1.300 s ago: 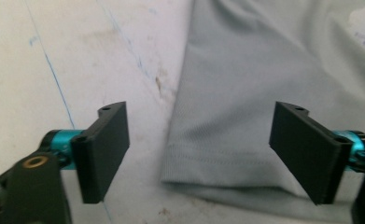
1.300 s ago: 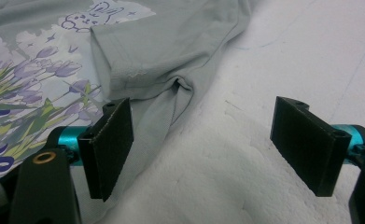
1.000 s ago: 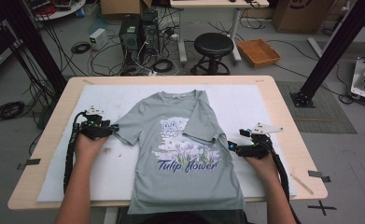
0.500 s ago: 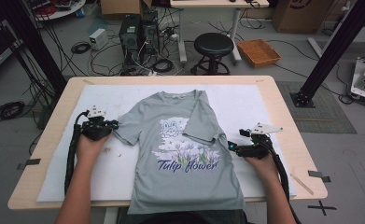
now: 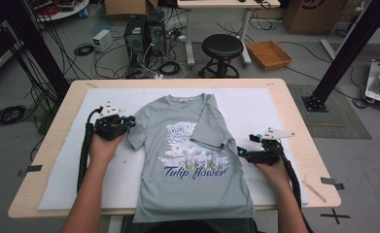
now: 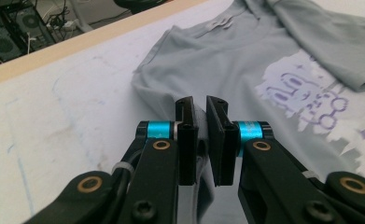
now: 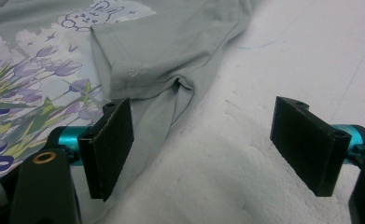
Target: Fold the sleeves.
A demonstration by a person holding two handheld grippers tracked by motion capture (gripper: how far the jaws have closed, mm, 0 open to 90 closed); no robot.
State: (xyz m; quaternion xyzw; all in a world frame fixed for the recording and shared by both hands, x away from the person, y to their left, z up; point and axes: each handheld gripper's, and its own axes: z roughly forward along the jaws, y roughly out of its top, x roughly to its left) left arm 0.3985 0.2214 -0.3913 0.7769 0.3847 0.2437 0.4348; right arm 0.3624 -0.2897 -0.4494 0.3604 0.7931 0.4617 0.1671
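Pinching soft grey T-shirt (image 6: pixel 245 60) sleeve cloth, left hand-held gripper (image 6: pixel 202 140) clamps tight.

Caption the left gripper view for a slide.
Left tongs shut on the grey T-shirt's sleeve edge over the white mat.

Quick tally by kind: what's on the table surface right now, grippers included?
T-shirt, grey, one sleeve folded over the print: 1
White mat under it: 1
Grippers: 2, the left gripper shut on the shirt's other sleeve, the right gripper open beside the shirt's edge
Total: 4
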